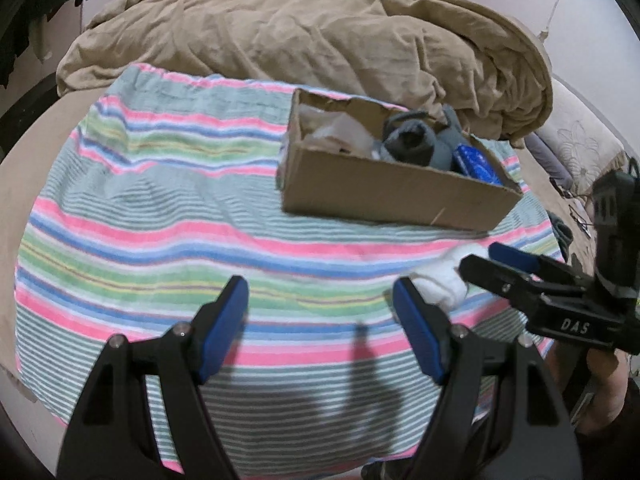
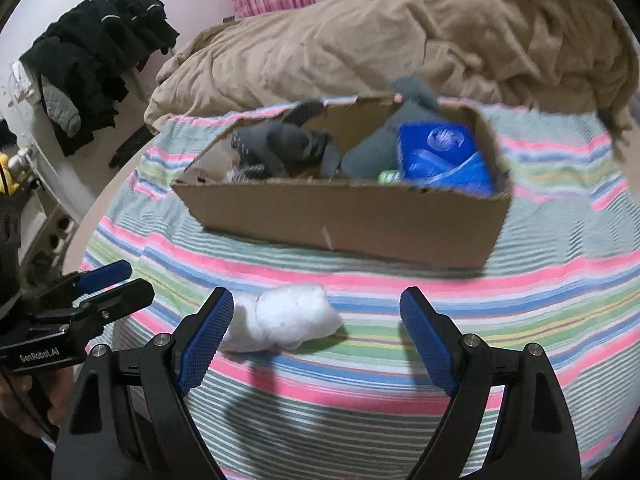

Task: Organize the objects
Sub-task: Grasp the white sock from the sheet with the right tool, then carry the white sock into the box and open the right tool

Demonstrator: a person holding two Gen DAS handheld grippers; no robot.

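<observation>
The left gripper is spread wide and holds nothing; the right gripper is likewise spread, its left pad touching or just beside a white sock bundle on the striped towel. Beyond the bundle stands a cardboard box holding grey socks and a blue packet. Behind the box lies a tan blanket.

a white rolled sock bundle lies on its side on the striped towel, at 6 o'clock from the open cardboard box. inside the box sit grey socks at 9 o'clock and a blue packet at 3 o'clock.
</observation>
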